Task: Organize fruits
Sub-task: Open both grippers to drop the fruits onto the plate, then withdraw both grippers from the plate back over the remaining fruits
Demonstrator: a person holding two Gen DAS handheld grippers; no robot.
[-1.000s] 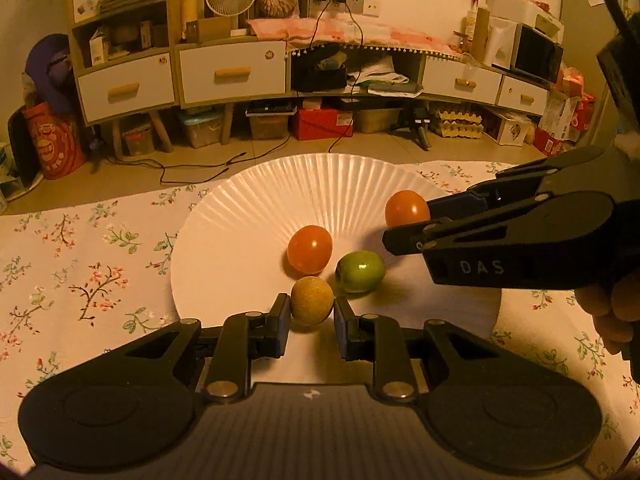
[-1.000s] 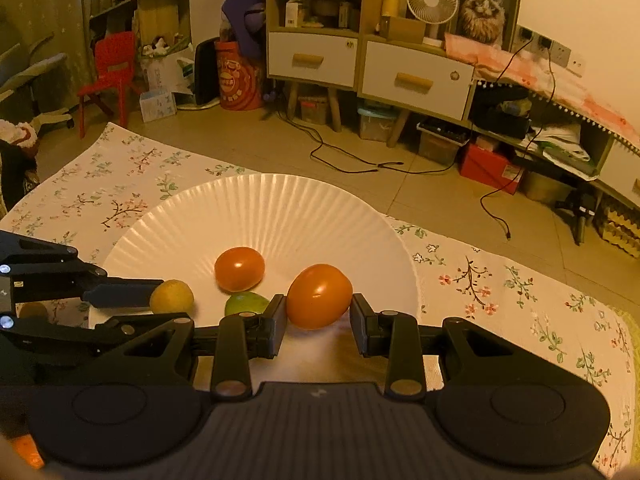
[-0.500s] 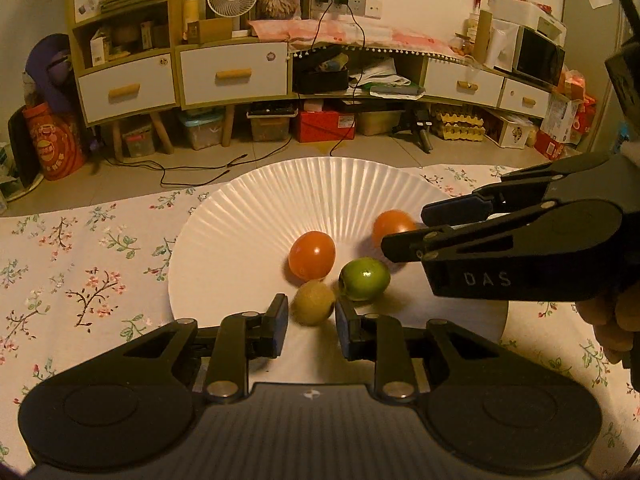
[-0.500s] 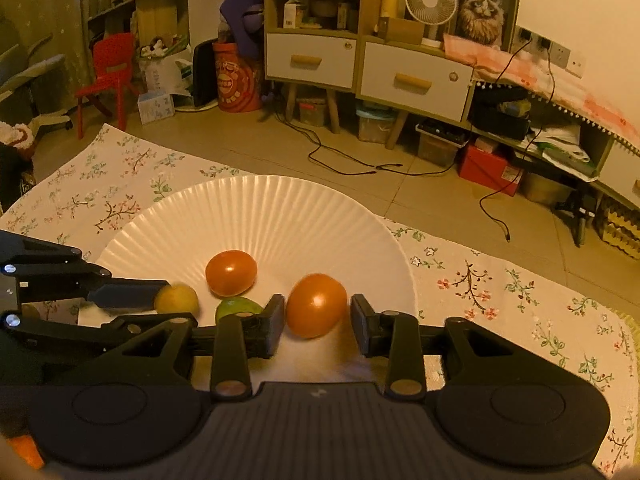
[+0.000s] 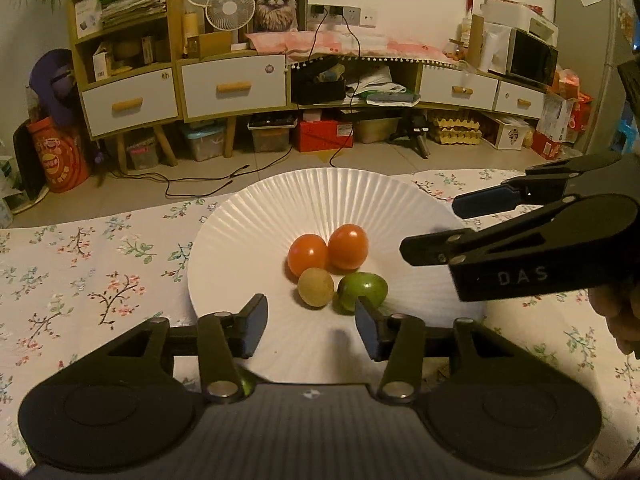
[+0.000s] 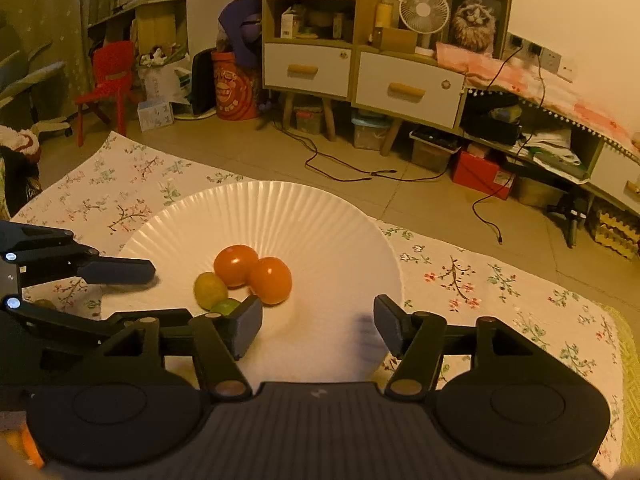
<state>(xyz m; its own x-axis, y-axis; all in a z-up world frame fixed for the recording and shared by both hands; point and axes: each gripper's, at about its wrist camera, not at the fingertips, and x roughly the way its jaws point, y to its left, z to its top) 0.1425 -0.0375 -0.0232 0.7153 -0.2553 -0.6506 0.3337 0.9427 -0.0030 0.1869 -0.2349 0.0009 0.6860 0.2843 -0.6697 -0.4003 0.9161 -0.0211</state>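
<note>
We are opening both the left gripper (image 5: 308, 326) and the right gripper (image 6: 318, 326) with nothing between their fingers, because the yellow fruit (image 5: 316, 289) and orange fruit (image 6: 270, 280) we held are now sitting on the white plate (image 5: 248, 240).

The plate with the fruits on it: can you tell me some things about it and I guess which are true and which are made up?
1. Four fruits sit on the white plate. True.
2. The two orange fruits touch each other. True.
3. The left gripper is squeezing the green fruit. False: its jaws are opening and nothing is pressed between them.
4. The plate is blue. False: it is white with ridges.
5. The right gripper holds an orange fruit. False: its jaws are opening and both orange fruits lie free on the plate.
6. The yellowish fruit lies beside the green one. True.
</note>
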